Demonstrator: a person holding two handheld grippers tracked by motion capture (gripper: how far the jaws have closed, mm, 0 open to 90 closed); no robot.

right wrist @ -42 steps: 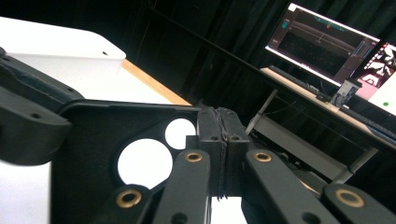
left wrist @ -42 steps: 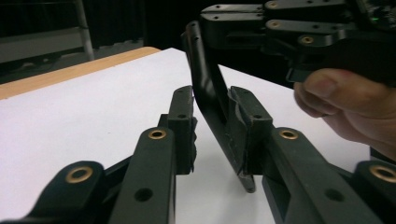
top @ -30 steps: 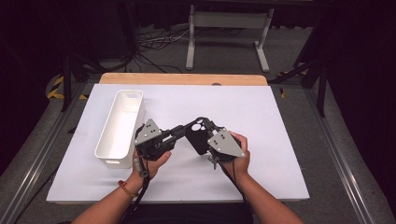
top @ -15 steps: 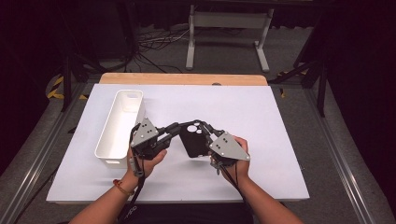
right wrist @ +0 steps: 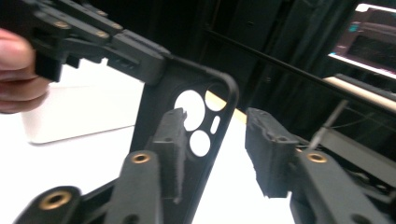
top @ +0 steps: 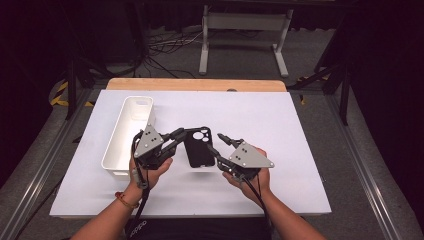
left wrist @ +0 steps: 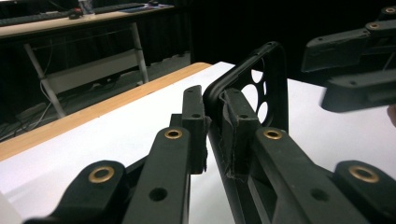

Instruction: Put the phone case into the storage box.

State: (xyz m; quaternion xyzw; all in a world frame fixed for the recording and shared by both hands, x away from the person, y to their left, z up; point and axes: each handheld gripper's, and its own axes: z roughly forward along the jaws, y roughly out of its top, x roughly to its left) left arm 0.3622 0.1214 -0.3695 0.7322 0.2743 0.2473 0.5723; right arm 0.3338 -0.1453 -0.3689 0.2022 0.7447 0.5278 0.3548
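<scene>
While my left gripper (top: 176, 136) is clamping the top edge of the black phone case (top: 198, 148), I am holding that case just above the white table (top: 280, 125), near its middle. My right gripper (top: 220, 142), at the case's three o'clock side, has just been opening, and its pads are standing apart around the case's edge. At nine o'clock, the white bin (top: 122, 135) is sitting.

Left gripper (top: 181, 136) clamped tight, held level; right gripper (top: 220, 142), jaws just opening, angled toward it; both hands low.
</scene>
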